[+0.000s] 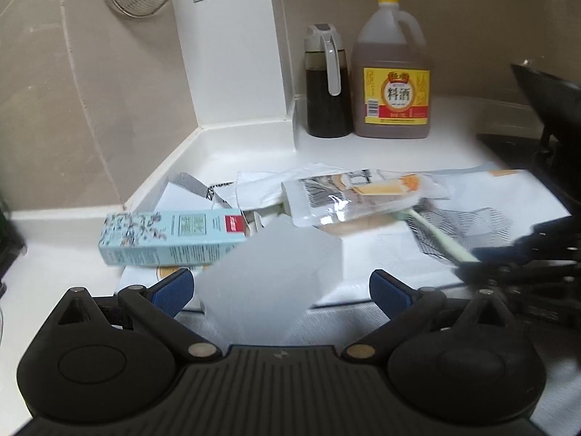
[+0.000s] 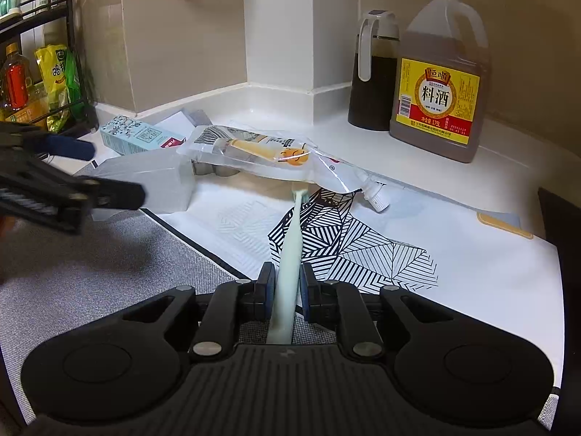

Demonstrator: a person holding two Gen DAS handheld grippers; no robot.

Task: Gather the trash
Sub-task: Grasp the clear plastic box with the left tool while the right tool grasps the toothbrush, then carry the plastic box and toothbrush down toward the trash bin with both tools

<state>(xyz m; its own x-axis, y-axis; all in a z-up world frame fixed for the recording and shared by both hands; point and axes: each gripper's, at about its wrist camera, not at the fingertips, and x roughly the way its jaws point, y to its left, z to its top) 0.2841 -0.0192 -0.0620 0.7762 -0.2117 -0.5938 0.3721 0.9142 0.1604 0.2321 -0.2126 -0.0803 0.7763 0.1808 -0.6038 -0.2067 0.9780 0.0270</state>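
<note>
The right gripper (image 2: 285, 287) is seen with its jaws drawn narrow around a pale green stick-like handle (image 2: 290, 254), which is clamped between the blue pads. The handle runs forward from the jaws and disappears under a clear plastic pouch (image 2: 268, 152) with an orange print, so the pouch is propped up on the handle's far end. What the handle belongs to cannot be told, since its head is hidden under the pouch.

The left gripper (image 1: 281, 287) is held with its jaws wide, one pad on each side of a frosted white box (image 1: 272, 276), which lies blurred in the gap. The pads are not seen to press on it; the spacing suggests a grasp being prepared.

The trash is heaped toward the back corner of the table (image 1: 326, 145), where the wall meets a white pillar: a light blue carton (image 1: 170, 238) lies on its side, with torn white paper (image 1: 189, 196) behind it. The pile rests partly on a patterned mat (image 2: 363, 250) with black line drawings. A dark oil dispenser (image 1: 326, 83) and a jug of cooking wine (image 1: 394, 72) stand upright against the back wall, well apart from the heap, and are judged not to be trash.
</note>
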